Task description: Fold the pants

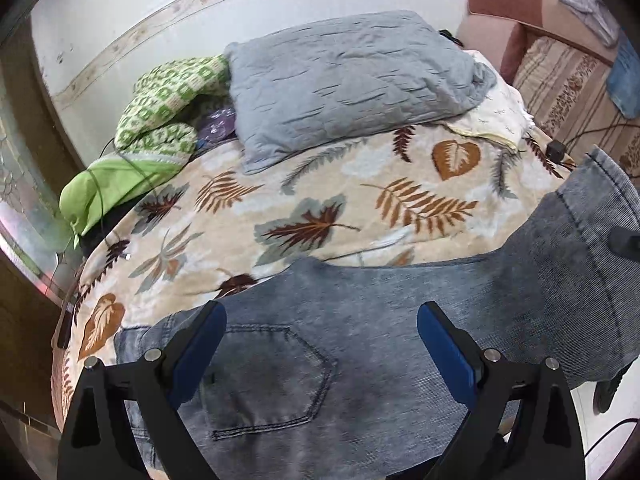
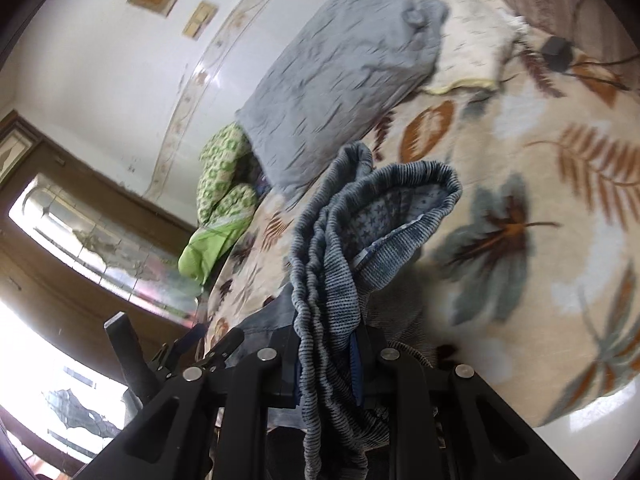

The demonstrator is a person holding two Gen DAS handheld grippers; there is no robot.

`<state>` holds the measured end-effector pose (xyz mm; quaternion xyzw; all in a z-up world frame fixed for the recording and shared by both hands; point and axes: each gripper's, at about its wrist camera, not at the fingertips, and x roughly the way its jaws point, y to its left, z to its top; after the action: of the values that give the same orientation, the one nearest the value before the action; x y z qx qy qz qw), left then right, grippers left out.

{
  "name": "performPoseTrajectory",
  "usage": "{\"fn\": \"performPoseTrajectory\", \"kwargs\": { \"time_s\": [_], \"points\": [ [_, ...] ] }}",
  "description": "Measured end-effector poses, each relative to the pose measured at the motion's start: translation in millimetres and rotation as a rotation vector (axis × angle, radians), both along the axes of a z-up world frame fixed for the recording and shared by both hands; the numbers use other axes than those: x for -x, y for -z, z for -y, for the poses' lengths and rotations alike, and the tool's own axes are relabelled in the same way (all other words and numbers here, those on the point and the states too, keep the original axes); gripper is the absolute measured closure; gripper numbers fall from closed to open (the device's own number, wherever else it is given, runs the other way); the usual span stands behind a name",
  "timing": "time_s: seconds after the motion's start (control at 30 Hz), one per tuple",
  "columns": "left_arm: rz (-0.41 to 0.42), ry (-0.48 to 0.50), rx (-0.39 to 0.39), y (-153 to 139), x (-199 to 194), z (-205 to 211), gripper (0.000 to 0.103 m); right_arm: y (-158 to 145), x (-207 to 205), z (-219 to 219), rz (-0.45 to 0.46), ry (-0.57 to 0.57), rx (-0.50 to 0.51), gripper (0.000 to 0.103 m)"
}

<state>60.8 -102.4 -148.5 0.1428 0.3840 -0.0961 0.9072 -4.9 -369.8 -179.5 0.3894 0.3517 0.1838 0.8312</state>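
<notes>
Pinching bunched pants (image 2: 340, 280) waistband, right gripper (image 2: 328, 364) clenched; left gripper (image 1: 320, 340) spread wide above pants' seat.

The pants (image 1: 360, 340) are washed grey-blue denim with dark stitching, and their lining looks like blue with small stars, though that view is blurred. The blanket (image 1: 248, 216) is beige with brown, rust and grey-green leaves. The pillow (image 1: 352, 76) is plain grey-blue; the bundled cloth (image 1: 168, 96) is green-and-cream patterned.
</notes>
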Motion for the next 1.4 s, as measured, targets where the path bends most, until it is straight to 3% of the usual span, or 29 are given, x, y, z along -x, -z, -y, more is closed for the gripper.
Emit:
{"fn": "performPoseTrajectory", "kwargs": {
  "time_s": [0.17,0.3,0.37,0.5,0.6,0.73,0.9,0.97,1.03,1.17,1.27,1.4],
  "points": [
    [-0.032,-0.083,0.009,14.5,-6.5,-46.3,0.006,9.6,-20.6,-54.8,-0.028,-0.097,0.000,0.084],
    [-0.075,-0.153,0.009,32.0,-14.1,-78.2,0.006,37.8,-44.6,-105.4,-0.108,-0.193,0.003,0.084],
    [-0.088,-0.177,0.001,38.7,-16.0,-87.3,0.006,60.7,-59.8,-132.2,-0.202,-0.233,0.004,0.080],
    [-0.105,-0.185,-0.013,47.5,-17.4,-92.2,0.006,85.4,-74.3,-155.9,-0.271,-0.276,-0.025,0.061],
    [-0.109,-0.166,-0.013,49.2,-17.0,-84.3,0.006,76.5,-69.1,-147.5,-0.194,-0.280,-0.103,0.047],
    [-0.148,-0.102,-0.005,57.5,-16.3,-60.4,0.006,58.1,-54.3,-114.4,-0.073,-0.222,-0.145,0.041],
    [-0.211,-0.076,0.008,73.6,-21.4,-40.9,0.007,59.3,-43.1,-84.7,-0.063,-0.157,-0.039,0.042],
    [-0.220,-0.077,0.022,75.0,-25.2,-34.5,0.010,68.4,-38.7,-80.4,-0.084,-0.141,-0.021,0.048],
    [-0.222,-0.068,0.025,76.0,-28.9,-28.6,0.017,78.5,-38.6,-78.0,-0.110,-0.137,0.018,0.067],
    [-0.267,-0.059,0.031,86.7,-42.7,-16.2,0.040,113.0,-50.8,-85.9,-0.240,-0.164,0.096,0.069],
    [-0.302,-0.051,0.026,100.3,-50.8,-9.5,0.046,111.2,-49.8,-80.3,-0.228,-0.163,0.095,0.074],
    [-0.303,-0.004,0.037,98.2,-55.2,1.5,0.064,94.8,-41.8,-79.0,-0.168,-0.182,0.142,0.074]
  ]
}}
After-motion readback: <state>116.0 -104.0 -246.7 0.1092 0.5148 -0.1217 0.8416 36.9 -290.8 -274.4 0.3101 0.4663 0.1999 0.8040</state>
